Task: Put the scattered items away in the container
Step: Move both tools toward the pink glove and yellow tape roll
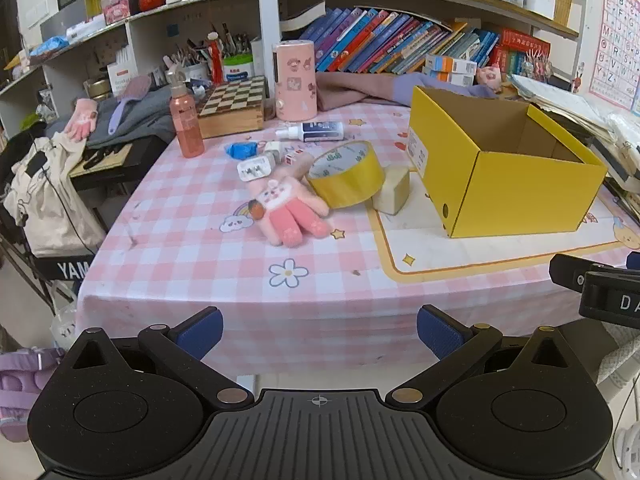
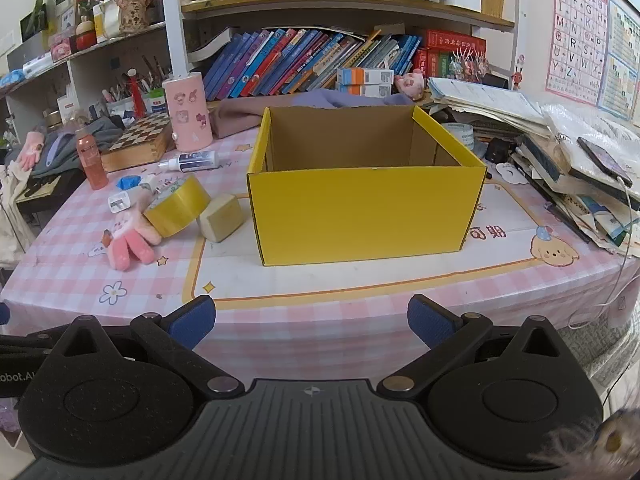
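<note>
- 2 grippers hang at the near edge of the table (image 1: 180,248), both tilted down toward it: the left gripper (image 1: 320,334) and the right gripper (image 2: 311,322).
- Each one's jaws stand spread wide, blue pads (image 1: 202,332) far apart, with nothing between them and nothing held.
- In the left view, part of the right gripper's black body shows at the right edge, over the table's near corner.
- Past the table edge, on the pink check cloth, lies a pink glove (image 1: 286,210), fingers pointing toward the cameras.
- Just behind the glove, a yellow tape roll (image 1: 346,174) stands tilted, its far side leaning on a beige block (image 1: 392,190).
- The block lies between the tape and the yellow box (image 2: 360,212), near the box's left wall but apart from it.
- The box stands open on a cream mat (image 2: 224,272), straight ahead of the right gripper; what can be seen of its inside is bare cardboard.
- Left of the tape lies a white charger (image 1: 255,169), with a small blue bundle (image 1: 240,149) and other small white items just behind it.
- Further back, a spray bottle (image 1: 316,131) lies on its side, and a pink bottle (image 1: 186,124) stands upright to its left.
- Behind those, a chessboard box (image 1: 234,106) and a pink canister (image 1: 295,80) sit beside each other.
- Shelves of books (image 2: 304,60) fill the back.
</note>
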A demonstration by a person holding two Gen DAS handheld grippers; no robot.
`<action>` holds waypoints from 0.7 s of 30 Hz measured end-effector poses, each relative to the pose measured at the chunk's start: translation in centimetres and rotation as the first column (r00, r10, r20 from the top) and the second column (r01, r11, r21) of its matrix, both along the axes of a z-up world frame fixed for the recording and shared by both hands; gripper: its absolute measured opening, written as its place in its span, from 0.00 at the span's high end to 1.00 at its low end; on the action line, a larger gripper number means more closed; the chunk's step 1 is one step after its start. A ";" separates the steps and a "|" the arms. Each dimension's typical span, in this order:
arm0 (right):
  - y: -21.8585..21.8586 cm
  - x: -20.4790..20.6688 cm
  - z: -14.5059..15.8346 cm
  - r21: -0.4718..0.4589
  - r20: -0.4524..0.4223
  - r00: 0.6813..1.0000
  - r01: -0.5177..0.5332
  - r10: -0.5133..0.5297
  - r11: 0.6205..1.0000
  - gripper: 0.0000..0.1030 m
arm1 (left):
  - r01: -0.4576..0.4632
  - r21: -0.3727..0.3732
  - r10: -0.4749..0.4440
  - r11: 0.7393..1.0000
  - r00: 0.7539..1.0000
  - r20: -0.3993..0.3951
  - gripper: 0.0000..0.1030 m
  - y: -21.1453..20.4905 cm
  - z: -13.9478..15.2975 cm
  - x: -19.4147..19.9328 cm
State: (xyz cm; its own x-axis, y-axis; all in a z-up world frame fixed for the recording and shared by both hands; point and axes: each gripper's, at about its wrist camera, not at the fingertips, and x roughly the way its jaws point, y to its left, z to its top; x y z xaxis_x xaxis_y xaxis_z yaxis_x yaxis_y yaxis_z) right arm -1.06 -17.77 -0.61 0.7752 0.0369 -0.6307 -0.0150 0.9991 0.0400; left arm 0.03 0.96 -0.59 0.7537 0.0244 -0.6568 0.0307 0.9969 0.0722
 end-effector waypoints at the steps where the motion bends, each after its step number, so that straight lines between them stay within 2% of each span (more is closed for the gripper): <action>1: 0.1 0.0 0.0 0.002 0.002 1.000 -0.002 0.002 1.000 0.00 | 0.001 0.001 -0.001 1.000 1.000 0.002 0.00 0.0 0.0 0.0; 7: 0.5 0.3 -0.1 0.004 -0.003 1.000 -0.018 0.018 1.000 0.00 | -0.001 -0.009 0.002 1.000 1.000 0.013 0.00 0.6 -0.1 0.2; 12: 1.1 0.5 -0.2 -0.004 -0.011 0.999 -0.032 0.032 0.999 0.00 | -0.008 -0.026 0.006 1.000 0.999 -0.052 0.00 1.1 -0.4 0.3; 21: 2.5 1.1 -0.2 -0.020 -0.015 0.998 -0.055 0.055 0.998 0.00 | -0.025 -0.042 0.023 0.999 0.998 -0.066 0.00 2.3 -0.8 0.6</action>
State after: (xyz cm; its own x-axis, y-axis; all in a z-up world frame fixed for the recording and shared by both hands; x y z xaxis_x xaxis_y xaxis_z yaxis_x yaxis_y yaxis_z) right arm 0.09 -15.25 -0.82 0.7632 0.0660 -0.6428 -0.0696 0.9974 0.0199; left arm 0.66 3.24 -1.39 0.7088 0.0127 -0.7053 0.0099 0.9996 0.0280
